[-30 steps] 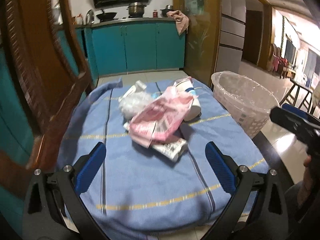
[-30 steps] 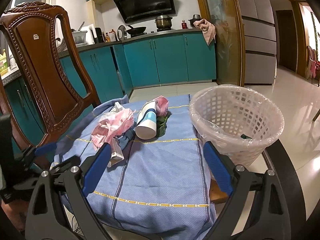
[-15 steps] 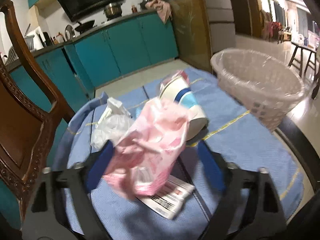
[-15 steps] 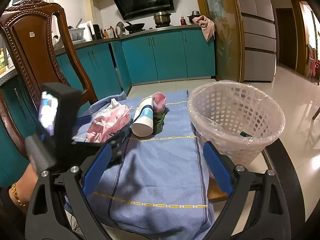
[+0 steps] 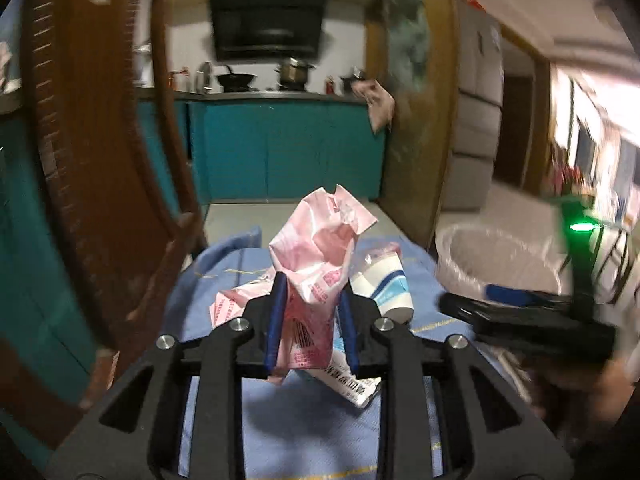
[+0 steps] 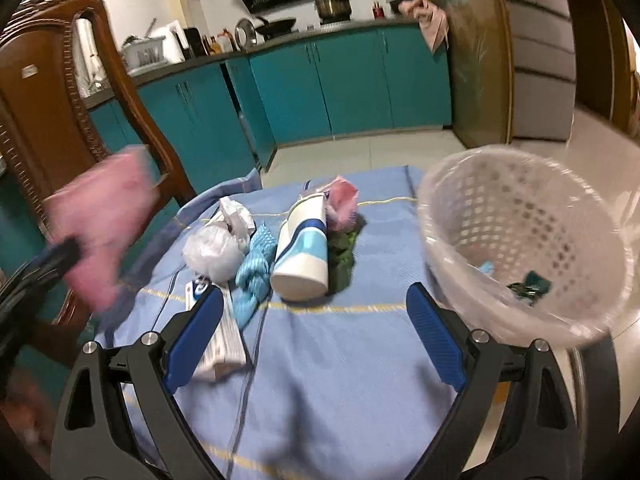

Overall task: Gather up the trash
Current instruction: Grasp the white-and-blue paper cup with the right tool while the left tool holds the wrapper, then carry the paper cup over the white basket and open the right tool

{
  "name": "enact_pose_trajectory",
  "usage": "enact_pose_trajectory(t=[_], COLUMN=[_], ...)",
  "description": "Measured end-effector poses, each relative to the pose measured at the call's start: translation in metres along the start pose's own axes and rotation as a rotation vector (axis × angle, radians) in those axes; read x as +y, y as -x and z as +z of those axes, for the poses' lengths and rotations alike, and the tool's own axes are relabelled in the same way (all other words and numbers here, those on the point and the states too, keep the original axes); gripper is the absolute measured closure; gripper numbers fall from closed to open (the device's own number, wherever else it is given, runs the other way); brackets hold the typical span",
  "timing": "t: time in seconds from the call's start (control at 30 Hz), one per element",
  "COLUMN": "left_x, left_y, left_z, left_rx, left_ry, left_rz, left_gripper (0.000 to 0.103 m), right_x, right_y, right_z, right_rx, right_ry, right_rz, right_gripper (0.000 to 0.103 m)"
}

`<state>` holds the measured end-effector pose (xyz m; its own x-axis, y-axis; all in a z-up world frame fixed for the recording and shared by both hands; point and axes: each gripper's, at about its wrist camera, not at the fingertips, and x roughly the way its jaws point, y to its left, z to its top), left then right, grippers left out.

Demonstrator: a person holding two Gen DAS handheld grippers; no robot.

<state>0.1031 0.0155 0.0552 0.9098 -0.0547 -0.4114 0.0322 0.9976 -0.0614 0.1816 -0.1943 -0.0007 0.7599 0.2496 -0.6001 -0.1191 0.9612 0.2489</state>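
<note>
Right wrist view, from its left edge: one carved wooden chair (image 6: 68, 120), then the left gripper (image 6: 60, 256), blurred and cut off by the frame, carrying one crumpled pink wrapper (image 6: 104, 216) lifted clear of the blue cloth (image 6: 320, 380). On the cloth lie one flat printed packet (image 6: 224, 344), one white plastic bag (image 6: 212, 252), one light blue wrapper (image 6: 256, 268), one white and blue paper cup (image 6: 304, 252) on its side, one green scrap (image 6: 340, 260) half hidden behind the cup, and one small pink piece (image 6: 342, 204) beyond it. At the right stands one white lattice basket (image 6: 520, 240) with a clear liner; small dark and blue bits lie in it, too small to name. The right gripper (image 6: 316, 332) has its blue pads wide apart over the cloth, nothing between them, the left pad overlapping the printed packet in the view.

In the left wrist view the left gripper (image 5: 310, 320) has just been closing, and its two blue pads clamp the lower part of the pink wrapper (image 5: 316, 260). The basket (image 5: 492, 264) is smeared by motion, and the right gripper (image 5: 520, 316) is a dark blur.
</note>
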Motion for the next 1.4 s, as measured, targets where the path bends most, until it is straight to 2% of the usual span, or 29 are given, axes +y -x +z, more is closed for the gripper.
enact_pose_trajectory(t=[0.13,0.23,0.33,0.4,0.53,0.63,0.77,0.83,0.93,1.07,1.4], left_x=[0.014,0.023,0.03,0.033,0.035,0.034,0.032,0.031,0.025,0.019,0.016], left_y=[0.011,0.005,-0.001,-0.005,-0.009,-0.01,-0.009,-0.009,-0.009,-0.01,-0.015], left_z=[-0.014,-0.02,-0.022,-0.024,-0.021,-0.02,-0.021,-0.023,-0.024,-0.026,-0.027], left_rx=[0.011,0.041,0.06,0.073,0.082,0.087,0.095,0.108,0.119,0.131,0.152], left_ry=[0.05,0.071,0.084,0.09,0.105,0.106,0.099,0.093,0.07,0.064,0.043], left_rz=[0.028,0.037,0.043,0.044,0.033,0.016,0.003,-0.007,-0.009,-0.015,0.004], left_gripper=[0.077,0.077,0.077,0.077,0.077,0.077,0.077,0.077,0.077,0.077,0.077], right_x=[0.004,0.005,0.005,0.006,0.013,0.015,0.01,0.008,0.005,0.008,0.014], right_y=[-0.048,-0.078,-0.1,-0.093,-0.049,0.008,0.073,0.087,0.097,0.103,0.097], right_z=[0.016,0.024,0.023,0.022,0.024,0.021,-0.008,-0.027,-0.045,-0.042,-0.046], right_rx=[0.046,0.081,0.166,0.153,0.096,0.027,-0.085,-0.098,-0.1,-0.139,-0.133], right_ry=[0.015,0.012,-0.005,-0.005,0.029,0.051,0.08,0.092,0.1,0.121,0.136], right_rz=[-0.033,-0.048,0.004,0.013,0.073,0.124,0.096,0.073,0.047,0.028,0.049], right_gripper=[0.018,0.029,0.062,0.069,0.071,0.072,0.072,0.072,0.072,0.072,0.072])
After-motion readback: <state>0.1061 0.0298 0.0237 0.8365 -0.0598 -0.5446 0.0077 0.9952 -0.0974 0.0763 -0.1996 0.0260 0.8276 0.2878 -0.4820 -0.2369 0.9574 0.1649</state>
